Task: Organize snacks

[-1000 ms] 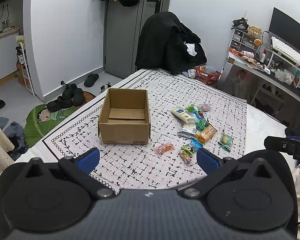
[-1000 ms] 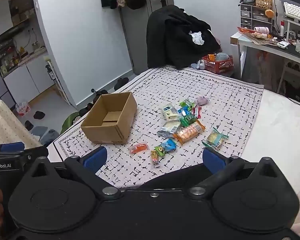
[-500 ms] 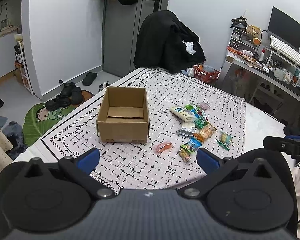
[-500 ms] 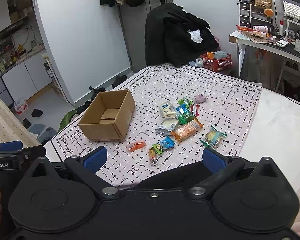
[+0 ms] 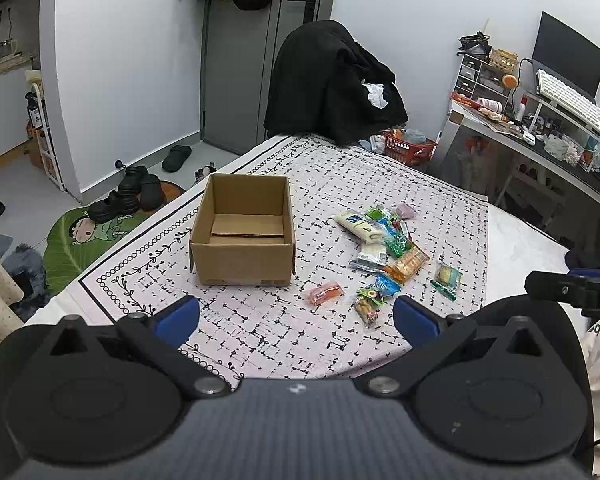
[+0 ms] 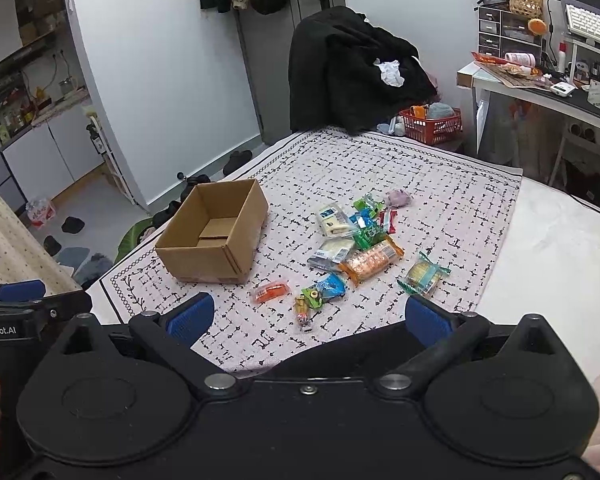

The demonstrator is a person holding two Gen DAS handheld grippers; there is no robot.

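1. The left gripper (image 5: 296, 316) is hovering above the near edge of the patterned cloth (image 5: 284, 328), its blue-padded fingers (image 5: 178, 317) spread wide with nothing between them.
2. The right gripper (image 6: 308, 322) is likewise hanging over the near side of the cloth, jaws wide apart and gripping nothing.
3. An open cardboard box (image 5: 242, 236) is sitting on the cloth to the left of the snacks; it is plain brown, with its inner bottom flaps showing and nothing lying inside.
4. The snacks are lying loose in a scattered cluster on the cloth to the right of the box, well apart from both grippers.
5. A small orange packet (image 6: 271, 291) is lying nearest the box, just off its near right corner.
6. A blue-and-green wrapped snack (image 6: 325, 289) is resting beside it, with a thin yellow-brown packet (image 6: 303, 314) lying closest to the grippers.
7. A long orange cracker pack (image 6: 371, 261) is lying at a slant in the middle of the cluster, touching a silvery-white packet (image 6: 332, 254).
8. A clear packet with green edges (image 6: 423, 275) is sitting apart on the right side.
9. A pale cream packet (image 6: 333, 220) is lying farther back, with green, blue and red wrappers (image 6: 370, 220) crowding beside it and a small pinkish packet (image 6: 399, 198) resting at the far end.
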